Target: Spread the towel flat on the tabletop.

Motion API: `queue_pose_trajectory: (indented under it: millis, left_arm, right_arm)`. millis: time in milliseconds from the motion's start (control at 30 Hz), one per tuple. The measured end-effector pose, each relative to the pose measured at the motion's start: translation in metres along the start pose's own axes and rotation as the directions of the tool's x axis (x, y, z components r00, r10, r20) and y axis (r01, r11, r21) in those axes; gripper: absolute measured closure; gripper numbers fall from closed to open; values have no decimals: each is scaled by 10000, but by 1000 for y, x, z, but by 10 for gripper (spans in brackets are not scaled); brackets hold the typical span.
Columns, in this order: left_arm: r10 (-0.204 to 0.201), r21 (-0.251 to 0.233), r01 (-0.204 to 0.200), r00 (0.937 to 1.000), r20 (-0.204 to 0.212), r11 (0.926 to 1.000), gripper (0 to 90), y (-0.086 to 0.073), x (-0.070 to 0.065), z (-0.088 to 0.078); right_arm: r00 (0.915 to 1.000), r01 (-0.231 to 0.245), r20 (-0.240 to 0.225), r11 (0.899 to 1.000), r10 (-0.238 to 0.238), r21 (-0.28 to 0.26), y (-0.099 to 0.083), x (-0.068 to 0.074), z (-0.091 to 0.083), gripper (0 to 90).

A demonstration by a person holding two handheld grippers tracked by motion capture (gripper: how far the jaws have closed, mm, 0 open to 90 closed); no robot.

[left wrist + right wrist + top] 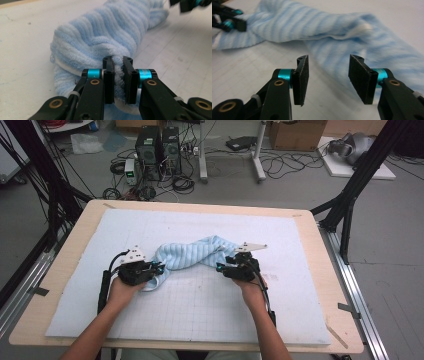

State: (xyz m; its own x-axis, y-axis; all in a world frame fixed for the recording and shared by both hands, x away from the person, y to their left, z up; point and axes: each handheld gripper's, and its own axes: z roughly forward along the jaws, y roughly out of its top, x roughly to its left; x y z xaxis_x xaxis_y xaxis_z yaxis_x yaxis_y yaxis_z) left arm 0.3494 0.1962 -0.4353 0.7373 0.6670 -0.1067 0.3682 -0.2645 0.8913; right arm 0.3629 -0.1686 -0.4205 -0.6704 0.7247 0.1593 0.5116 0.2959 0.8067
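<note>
Here the left gripper (117,75) pinches a fold of the light blue striped towel (192,254) at its near left end, jaws pressed on the pile, while the right gripper (328,77) stands spread just short of the towel's right end, holding nothing. To do the step well, I judge the right jaws should straddle a thick edge before pressing together, so both ends lift evenly off the white mat (200,310). Beyond, a cardboard box (297,134) sits on the floor, its contents hidden.

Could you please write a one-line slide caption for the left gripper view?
Left gripper pinching a fold of the light-blue striped towel on the white mat.
</note>
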Motion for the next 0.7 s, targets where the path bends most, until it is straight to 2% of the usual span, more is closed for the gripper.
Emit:
queue_pose_trajectory:
  millis: [100, 200, 467, 600, 700]
  left_arm:
    - [-344, -634, 354, 9993, 168, 9974, 812, 3, 5, -8]
    - [-477, -985, 489, 9987, 150, 9939, 811, 5, 8, -14]
    - [-503, -1209, 509, 9987, 84, 9914, 808, 7, 11, -17]
    - [-497, -1226, 502, 9987, 72, 9912, 808, 7, 11, -17]
    - [-555, -1288, 555, 9985, 38, 9901, 807, 7, 11, -18]
  right_arm:
    - [9986, 273, -456, 9996, -272, 19, 1, 14, 12, 513]
    - [9963, 436, -750, 9989, -423, 159, 3, 26, 27, 517]
    - [9909, 712, -1163, 9971, -675, 281, 6, 49, 54, 527]
    - [9889, 888, -1214, 9958, -854, 226, 9, 58, 64, 529]
    - [9894, 1025, -1057, 9945, -998, 209, 11, 62, 73, 532]
